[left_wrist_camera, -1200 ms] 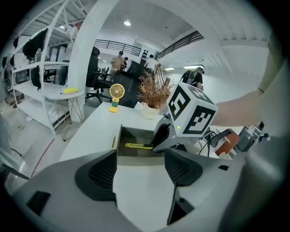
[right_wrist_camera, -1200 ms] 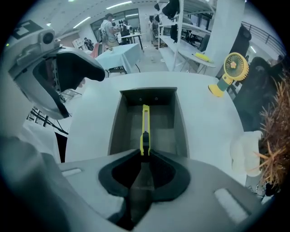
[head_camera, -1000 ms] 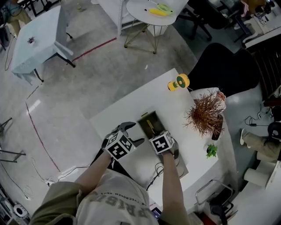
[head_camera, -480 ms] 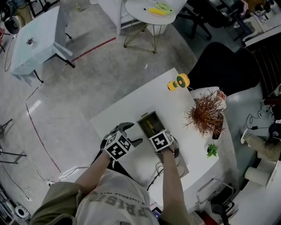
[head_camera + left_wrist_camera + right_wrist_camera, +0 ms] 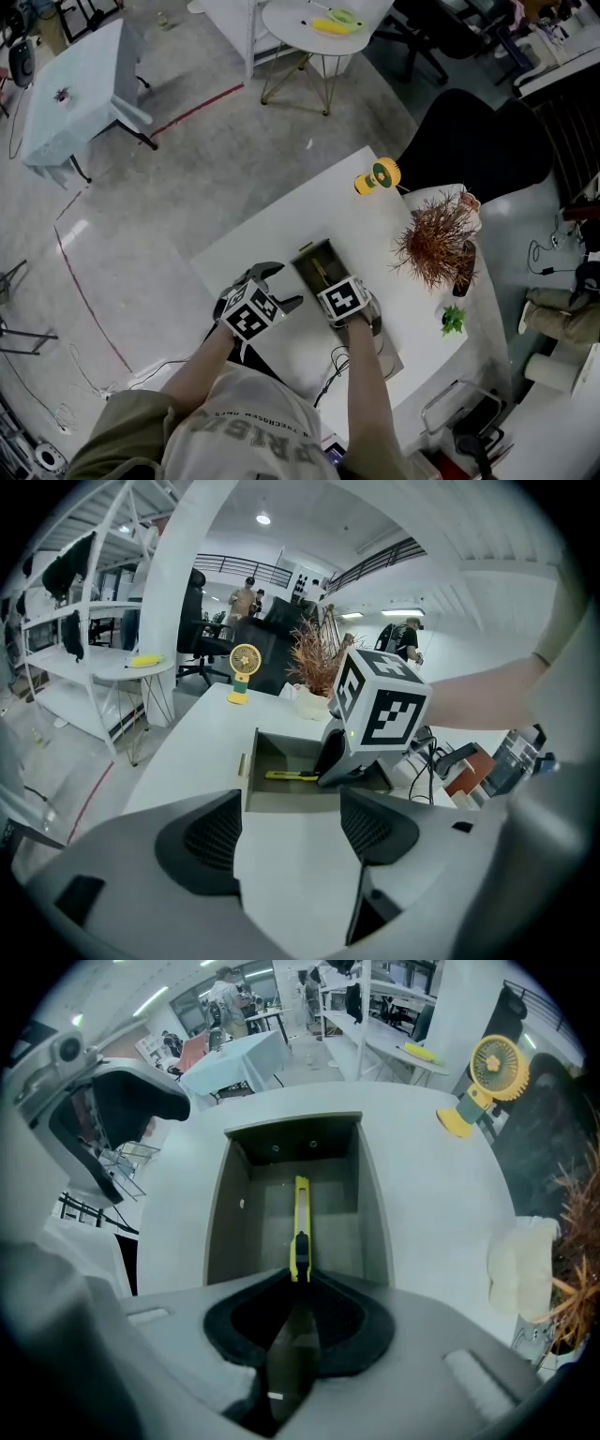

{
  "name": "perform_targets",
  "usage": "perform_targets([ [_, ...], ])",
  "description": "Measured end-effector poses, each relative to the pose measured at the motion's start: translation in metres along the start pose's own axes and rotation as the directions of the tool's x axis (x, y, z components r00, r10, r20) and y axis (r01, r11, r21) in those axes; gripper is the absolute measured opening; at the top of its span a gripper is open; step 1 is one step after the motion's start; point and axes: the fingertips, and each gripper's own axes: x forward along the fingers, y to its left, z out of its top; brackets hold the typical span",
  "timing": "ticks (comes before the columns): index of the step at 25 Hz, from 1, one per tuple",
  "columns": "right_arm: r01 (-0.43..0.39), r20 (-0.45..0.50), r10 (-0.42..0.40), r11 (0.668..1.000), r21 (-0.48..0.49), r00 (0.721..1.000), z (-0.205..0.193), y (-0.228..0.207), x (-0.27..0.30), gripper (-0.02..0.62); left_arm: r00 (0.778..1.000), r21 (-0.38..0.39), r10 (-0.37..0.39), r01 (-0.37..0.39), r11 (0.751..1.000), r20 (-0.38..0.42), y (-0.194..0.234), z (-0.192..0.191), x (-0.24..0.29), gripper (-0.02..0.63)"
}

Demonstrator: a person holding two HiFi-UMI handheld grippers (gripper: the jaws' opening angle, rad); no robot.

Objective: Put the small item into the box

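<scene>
Knife (image 5: 300, 1227), a slim yellow cutter with a dark slider, sat inside the box (image 5: 217, 1222). Its near end was pinched between the jaws of the right gripper (image 5: 298, 1283), which were pressed together on it. Its long axis ran along the box's length, and its free end pointed away from that gripper toward the far wall. It hung low over the box floor; whether it touched could not be told.

The box was an open-topped rectangular tray of smooth grey-olive material. Its walls were flat, with two small holes in the far one, and the knife was its only content. It stood on a smooth white table (image 5: 422, 1176) with a curved edge.

The left gripper (image 5: 286, 827) hovered over the table just beside one long side of the box. Its dark, ribbed pads (image 5: 214, 836) were spread wide, with only tabletop between them.

Farther out, a yellow fan (image 5: 487, 1068) with a round head stood near the table's far edge. A bristly, rust-coloured dried plant (image 5: 436, 239) stood toward the table's right side, well apart from the box.
</scene>
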Motion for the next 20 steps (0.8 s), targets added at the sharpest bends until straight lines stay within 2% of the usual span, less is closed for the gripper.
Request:
perform_targets([
  [3,-0.033,0.056,0.033,0.999,-0.002,0.998,0.007,0.003,0.005,0.061,1.0,-0.005,0.005,-0.005,1.0,-0.004,0.002,-0.001,-0.001,0.315],
  [6,0.012,0.003,-0.012,1.0,0.004,1.0,-0.004,-0.005,0.0,0.064,1.0,-0.006,0.008,-0.008,1.0,-0.005,0.003,-0.001,-0.002,0.314],
  [10,0.031,-0.055,-0.029,0.999,0.027,0.998,-0.016,-0.006,-0.006,0.072,1.0,-0.004,0.011,-0.011,1.0,-0.003,0.003,0.0,-0.004,0.316],
  [13,-0.007,0.052,0.006,1.0,0.006,0.999,0.0,-0.002,0.003,0.077,1.0,-0.007,0.013,-0.013,1.0,-0.001,0.004,0.001,-0.005,0.314],
  [17,0.014,0.087,-0.016,1.0,0.024,0.996,0.001,-0.005,-0.004,0.078,1.0,-0.013,0.014,-0.014,1.0,0.014,0.005,0.004,-0.007,0.316],
  [20,-0.078,0.123,0.066,0.993,0.092,0.99,-0.002,0.013,-0.008,0.078,1.0,-0.012,0.011,-0.011,1.0,0.018,0.004,0.006,-0.008,0.316],
])
